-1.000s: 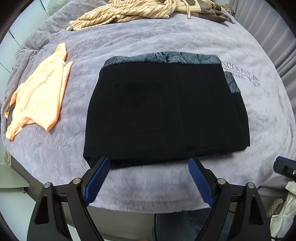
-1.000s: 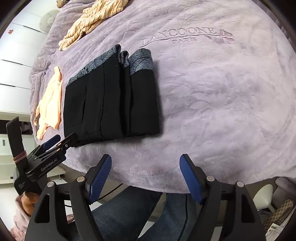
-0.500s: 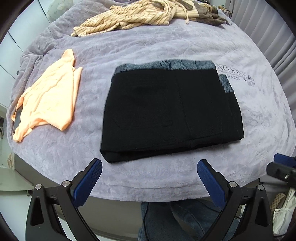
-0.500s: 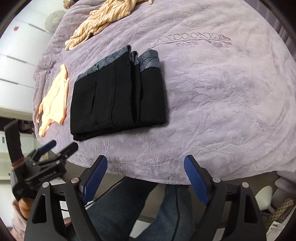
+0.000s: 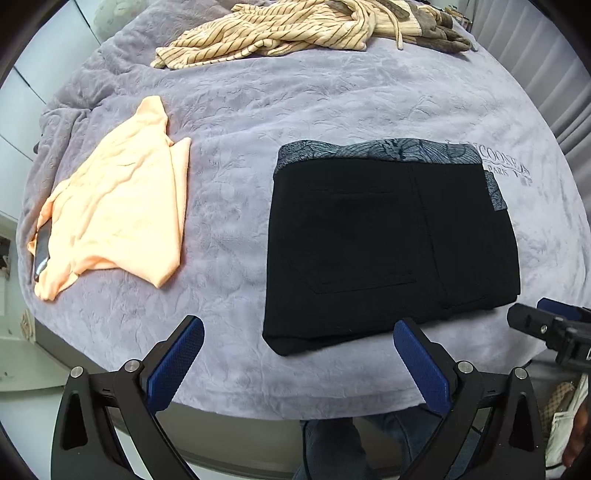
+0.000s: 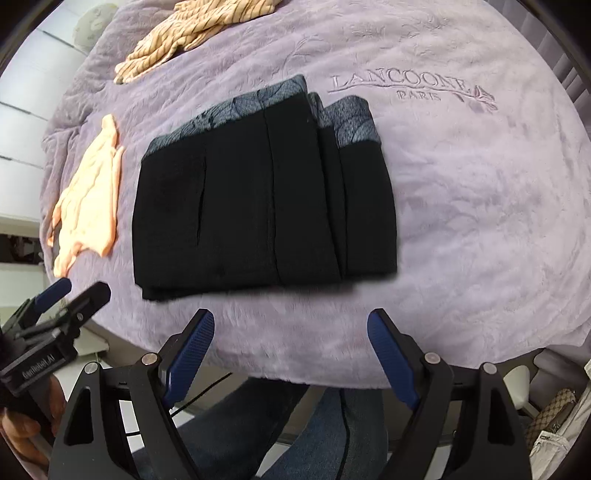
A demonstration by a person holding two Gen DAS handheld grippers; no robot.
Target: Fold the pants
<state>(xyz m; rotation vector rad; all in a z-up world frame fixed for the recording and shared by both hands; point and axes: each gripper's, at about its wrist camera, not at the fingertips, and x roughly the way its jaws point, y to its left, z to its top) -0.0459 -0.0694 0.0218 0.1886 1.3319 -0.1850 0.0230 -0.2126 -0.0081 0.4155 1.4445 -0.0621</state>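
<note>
The black pants (image 5: 388,240) lie folded into a flat rectangle on the purple blanket (image 5: 240,129), their grey patterned waistband along the far edge. In the right wrist view the same pants (image 6: 258,206) show stacked folds on the right side. My left gripper (image 5: 295,343) hangs open above the bed's near edge, left of the pants' front corner, holding nothing. My right gripper (image 6: 291,339) is open too, just short of the pants' near edge, empty. Each gripper shows at the side of the other's view: right gripper (image 5: 554,328), left gripper (image 6: 62,306).
An orange garment (image 5: 118,206) lies left of the pants, with a dark flat object (image 5: 41,254) at its left end. A striped beige garment (image 5: 280,33) is heaped at the far edge. The person's jeans-clad legs (image 6: 295,432) stand below the bed's edge. A bag (image 6: 554,424) sits on the floor at the right.
Both grippers have drawn back from the pants toward the bed's near edge. The left view has shifted left, so the orange garment shows more. The pants lie still.
</note>
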